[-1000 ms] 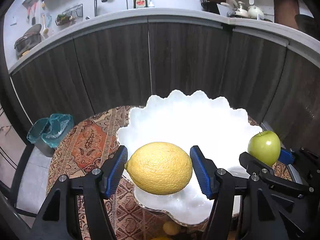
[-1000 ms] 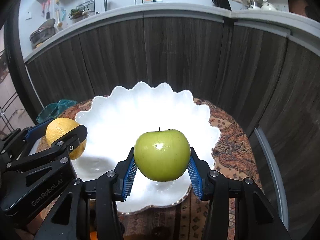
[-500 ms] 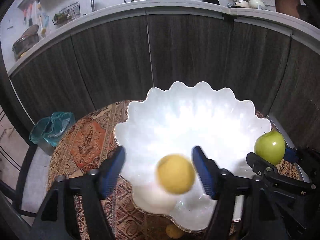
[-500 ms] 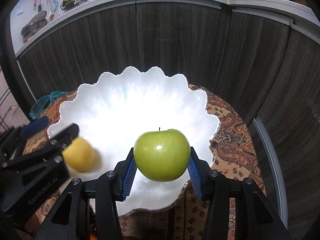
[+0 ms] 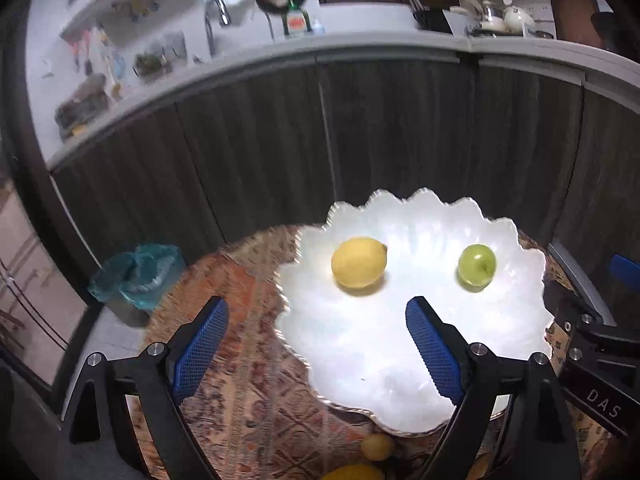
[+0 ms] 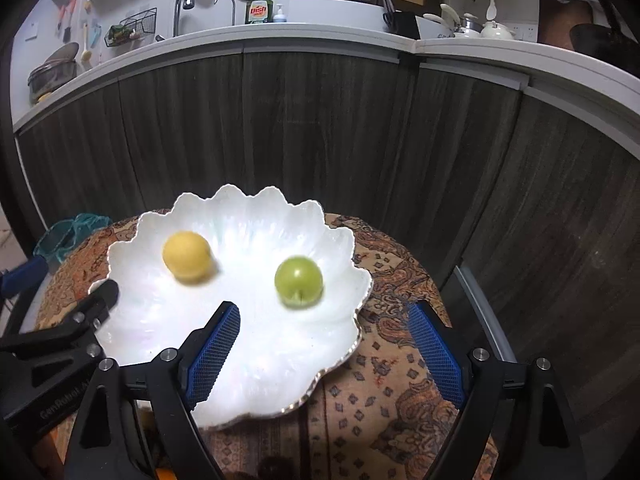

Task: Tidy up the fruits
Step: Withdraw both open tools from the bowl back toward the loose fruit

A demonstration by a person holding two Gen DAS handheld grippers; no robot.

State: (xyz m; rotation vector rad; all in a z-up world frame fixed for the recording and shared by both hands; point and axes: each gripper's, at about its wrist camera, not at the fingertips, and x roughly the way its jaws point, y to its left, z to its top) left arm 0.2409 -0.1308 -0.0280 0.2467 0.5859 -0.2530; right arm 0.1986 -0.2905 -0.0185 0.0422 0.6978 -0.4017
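Observation:
A yellow lemon (image 5: pixel 359 263) and a green apple (image 5: pixel 476 267) lie apart in the white scalloped bowl (image 5: pixel 400 360) on a patterned cloth. In the right wrist view the lemon (image 6: pixel 186 256) is at the bowl's left, the apple (image 6: pixel 298 282) to its right, and the bowl's rim (image 6: pixel 340 356) is near. My left gripper (image 5: pixel 316 344) is open and empty above the bowl's left edge. My right gripper (image 6: pixel 324 348) is open and empty above the bowl's right front rim.
The patterned cloth (image 6: pixel 392 392) covers a small round table. Two more yellow fruits (image 5: pixel 377 446) lie on it below the bowl's near rim. A teal-lined bin (image 5: pixel 134 276) stands on the floor at left. Dark cabinet fronts (image 6: pixel 320 132) rise behind the table.
Both grippers opened and pulled back and up. The lemon dropped from the left gripper into the bowl, then the apple from the right gripper; both now lie in it.

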